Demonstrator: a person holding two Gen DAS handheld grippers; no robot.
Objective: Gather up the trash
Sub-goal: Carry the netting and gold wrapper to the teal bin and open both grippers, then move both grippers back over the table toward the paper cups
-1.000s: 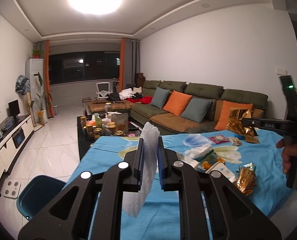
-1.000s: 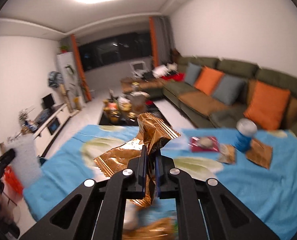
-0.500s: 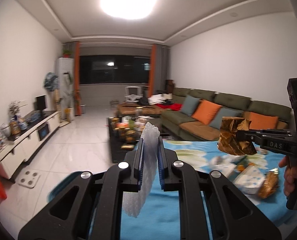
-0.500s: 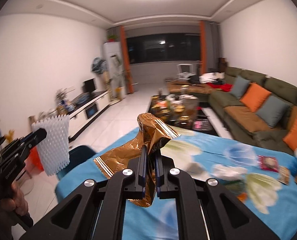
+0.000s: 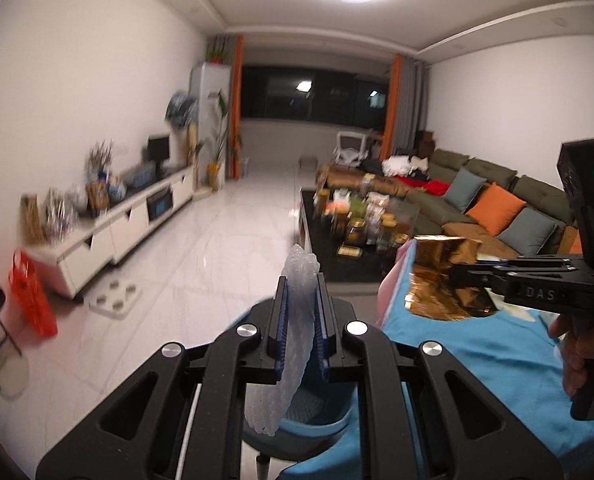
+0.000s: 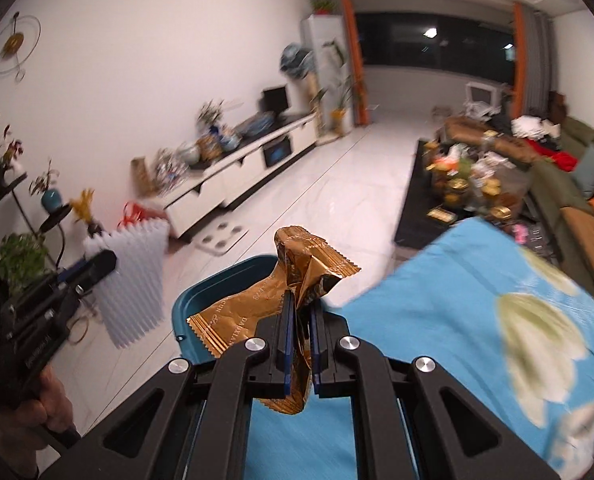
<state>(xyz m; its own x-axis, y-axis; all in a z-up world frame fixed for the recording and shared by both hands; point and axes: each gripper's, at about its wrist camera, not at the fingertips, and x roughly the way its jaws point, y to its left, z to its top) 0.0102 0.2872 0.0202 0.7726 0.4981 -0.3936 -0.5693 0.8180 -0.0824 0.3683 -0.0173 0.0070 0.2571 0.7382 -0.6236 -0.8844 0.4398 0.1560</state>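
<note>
Teal bin (image 6: 201, 300) below both tools; contents hidden. R tool (image 6: 299, 340) grips gold wrapper (image 6: 253, 312).

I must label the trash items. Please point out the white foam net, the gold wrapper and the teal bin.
white foam net (image 5: 303, 272), left wrist view, top above the pads
gold wrapper (image 6: 241, 304), right wrist view, flat printed part
teal bin (image 6: 217, 284), right wrist view, rim

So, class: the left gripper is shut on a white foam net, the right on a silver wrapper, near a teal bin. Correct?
One slip: the right gripper holds a gold wrapper, as the right wrist view shows. The left gripper, white foam net and teal bin stand.
</note>
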